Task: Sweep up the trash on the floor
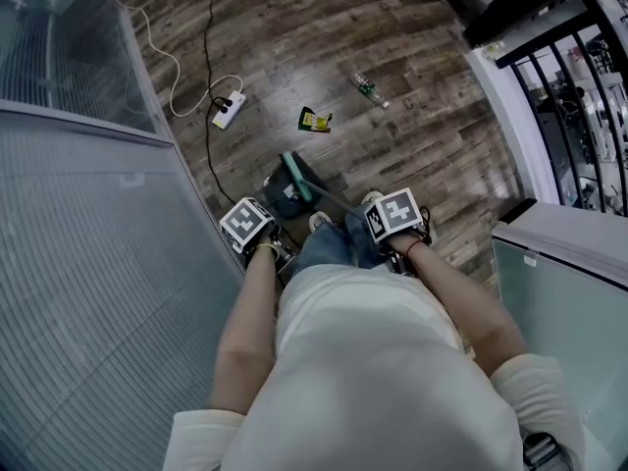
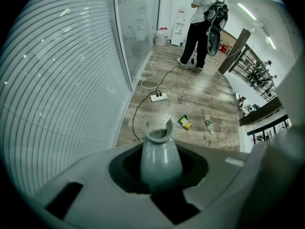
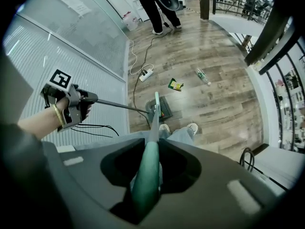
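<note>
The left gripper is closed round the grey dustpan handle and the right gripper round the green broom handle, both forearms lowered before the body. The wrapper and the bottle lie on the floor ahead, the bottle nearer its railing edge, well apart from the dustpan. I think it is better to step closer, lay the pan lip flat, then brush with short strokes.

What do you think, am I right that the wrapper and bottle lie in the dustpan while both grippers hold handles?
No: the head view shows the wrapper and bottle on the floor beyond the dustpan. The left gripper holds a gray handle, the right gripper a green handle.
</note>
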Demonstrator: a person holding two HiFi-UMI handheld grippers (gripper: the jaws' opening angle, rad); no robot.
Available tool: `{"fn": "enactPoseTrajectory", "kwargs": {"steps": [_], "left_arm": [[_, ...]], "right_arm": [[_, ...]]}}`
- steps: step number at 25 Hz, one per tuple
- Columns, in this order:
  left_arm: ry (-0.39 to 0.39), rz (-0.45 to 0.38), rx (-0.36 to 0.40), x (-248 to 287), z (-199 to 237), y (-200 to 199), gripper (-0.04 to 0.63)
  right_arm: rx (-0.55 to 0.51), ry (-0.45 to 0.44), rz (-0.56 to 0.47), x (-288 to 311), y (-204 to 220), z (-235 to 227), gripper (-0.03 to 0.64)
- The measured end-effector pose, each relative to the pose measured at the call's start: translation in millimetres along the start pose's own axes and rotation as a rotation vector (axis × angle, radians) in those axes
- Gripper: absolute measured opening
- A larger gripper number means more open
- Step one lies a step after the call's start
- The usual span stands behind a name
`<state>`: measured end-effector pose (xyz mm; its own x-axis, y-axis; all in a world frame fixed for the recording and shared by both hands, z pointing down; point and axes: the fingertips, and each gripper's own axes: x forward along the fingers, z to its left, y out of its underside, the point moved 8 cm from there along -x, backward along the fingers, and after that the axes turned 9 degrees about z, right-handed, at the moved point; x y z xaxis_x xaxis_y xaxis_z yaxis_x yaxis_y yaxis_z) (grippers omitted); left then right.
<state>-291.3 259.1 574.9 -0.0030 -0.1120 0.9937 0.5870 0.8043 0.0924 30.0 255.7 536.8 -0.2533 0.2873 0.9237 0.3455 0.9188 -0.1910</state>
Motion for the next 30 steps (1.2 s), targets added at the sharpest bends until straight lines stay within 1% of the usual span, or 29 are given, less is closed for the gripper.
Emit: {"fn": "enactPoseTrajectory", "kwargs": {"steps": [6, 10, 15, 20, 30], "left_arm": [[0.013, 0.012, -0.013, -2.3, 7.4, -6.8, 0.091], [0.017, 0.014, -0.015, -2.1, 5.6, -11.7, 0.091], [0.027, 0.003, -0.038, -2.4, 2.3, -17.8, 0.091], [0.034, -0.01, -0.051, -1.2, -2.6, -36.5, 0.091], [0.04, -0.023, -0.082, 0.4, -27.2, -64.8, 0.091]], "right_arm": [[0.038, -0.024, -0.066, -17.3, -15.8, -3.3, 0.101], [0.079, -0.038, -0.093, -26.7, -29.0, -15.3, 0.101], [0.117, -0.044, -0.109, -34.7, -48.2, -33.1, 0.101], [0.153, -0.054, -0.118, -41.9, -75.8, -46.9, 0.101], [0.18, -0.053, -0.131, -57.9, -117.6, -78.5, 0.101]]}}
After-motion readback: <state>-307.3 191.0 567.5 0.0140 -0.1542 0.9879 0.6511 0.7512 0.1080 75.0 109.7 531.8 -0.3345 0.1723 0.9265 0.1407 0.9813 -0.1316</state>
